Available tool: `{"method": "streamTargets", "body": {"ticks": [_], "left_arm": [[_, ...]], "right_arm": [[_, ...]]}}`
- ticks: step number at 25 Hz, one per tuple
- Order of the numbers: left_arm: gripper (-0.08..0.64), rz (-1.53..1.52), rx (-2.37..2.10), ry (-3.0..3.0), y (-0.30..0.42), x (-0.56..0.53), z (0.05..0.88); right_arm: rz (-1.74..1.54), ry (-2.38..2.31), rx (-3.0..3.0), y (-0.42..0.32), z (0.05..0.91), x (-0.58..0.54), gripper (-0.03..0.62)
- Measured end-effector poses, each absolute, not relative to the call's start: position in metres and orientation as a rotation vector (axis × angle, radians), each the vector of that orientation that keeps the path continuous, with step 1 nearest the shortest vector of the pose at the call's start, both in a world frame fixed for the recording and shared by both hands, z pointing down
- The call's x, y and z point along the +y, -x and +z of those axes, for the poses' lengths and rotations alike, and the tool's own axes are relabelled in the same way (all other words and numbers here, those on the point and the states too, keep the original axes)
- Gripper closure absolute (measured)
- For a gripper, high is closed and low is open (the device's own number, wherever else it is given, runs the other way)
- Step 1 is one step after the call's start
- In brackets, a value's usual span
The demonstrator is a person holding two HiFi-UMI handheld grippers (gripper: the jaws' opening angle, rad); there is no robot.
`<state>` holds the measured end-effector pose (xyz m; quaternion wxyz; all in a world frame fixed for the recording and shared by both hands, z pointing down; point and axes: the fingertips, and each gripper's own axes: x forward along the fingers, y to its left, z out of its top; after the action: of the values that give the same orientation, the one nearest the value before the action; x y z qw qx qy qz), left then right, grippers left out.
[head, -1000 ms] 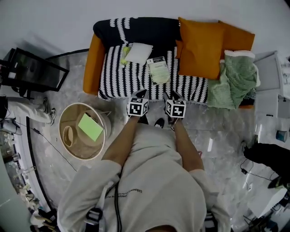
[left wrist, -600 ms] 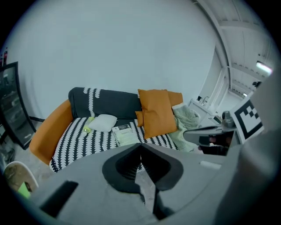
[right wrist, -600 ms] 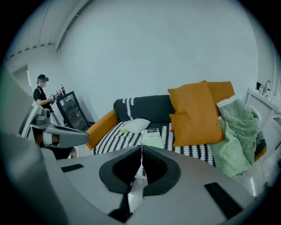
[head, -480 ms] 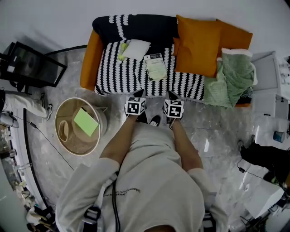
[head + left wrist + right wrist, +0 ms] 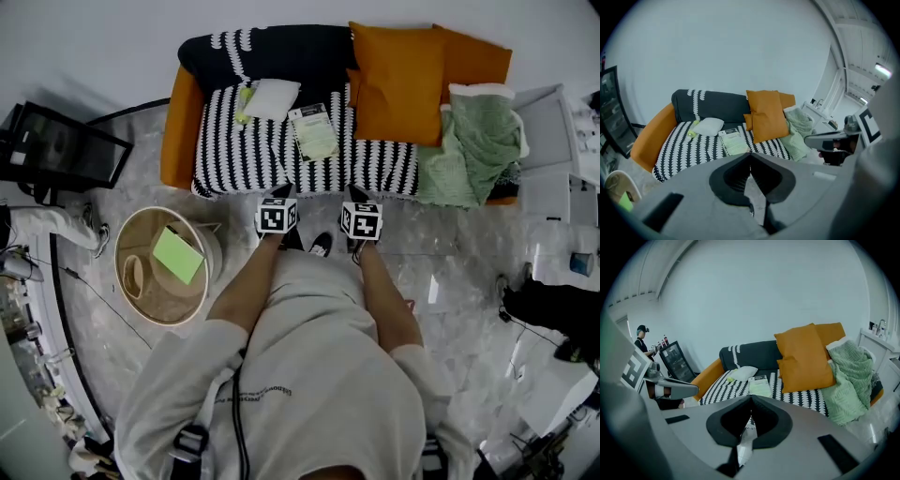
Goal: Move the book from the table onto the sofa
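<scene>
In the head view, sofa (image 5: 178,131) at 12 o'clock, round table (image 5: 178,302) at 9 o'clock, a pad (image 5: 178,254) on it. Book (image 5: 313,132) lies mid-seat. From the book: pillow (image 5: 271,97) at 10 o'clock, cushions (image 5: 398,84) at 2 o'clock, blanket (image 5: 478,141) at 3 o'clock.

- The right gripper (image 5: 751,399) stood with its jaws wide apart a second ago. They have now come together, with nothing between them.
- Both grippers have drawn back a touch from the sofa (image 5: 178,131). Earlier the tips of the right one and of the left gripper (image 5: 750,153) reached over the front of the striped cover (image 5: 234,159); now they sit just at its edge.
- The book (image 5: 314,133) on the seat now lies a little farther ahead of the two grippers, and slightly more to the left of the right one.
- From the head view, the sofa ahead of the grippers has slid leftward and up.
</scene>
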<state>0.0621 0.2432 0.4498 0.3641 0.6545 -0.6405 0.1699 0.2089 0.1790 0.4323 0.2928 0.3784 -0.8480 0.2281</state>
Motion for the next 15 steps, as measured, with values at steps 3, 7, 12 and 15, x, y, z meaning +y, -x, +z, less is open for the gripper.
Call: {"method": "streamTargets", "body": {"ticks": [3,7,12,15], "left_arm": [[0.551,0.428,-1.642,-1.689,-0.066,0.243,0.45],[0.551,0.426,-1.623,-1.711,-0.072,0.244,0.451],[0.551,0.428,-1.616,-1.736,-0.075,0.247,0.448],[0.551,0.439,-1.611,-1.742,-0.076,0.251,0.449]], "right_arm": [[0.639,-1.017,-2.283,-0.213,0.431,0.18,0.586],[0.652,-1.036,-2.307,-0.216,0.429,0.18,0.586],[0.616,-1.03,-2.316,-0.216,0.426,0.183,0.586],[0.621,-1.032,-2.314,-0.215,0.427,0.187,0.586]]}}
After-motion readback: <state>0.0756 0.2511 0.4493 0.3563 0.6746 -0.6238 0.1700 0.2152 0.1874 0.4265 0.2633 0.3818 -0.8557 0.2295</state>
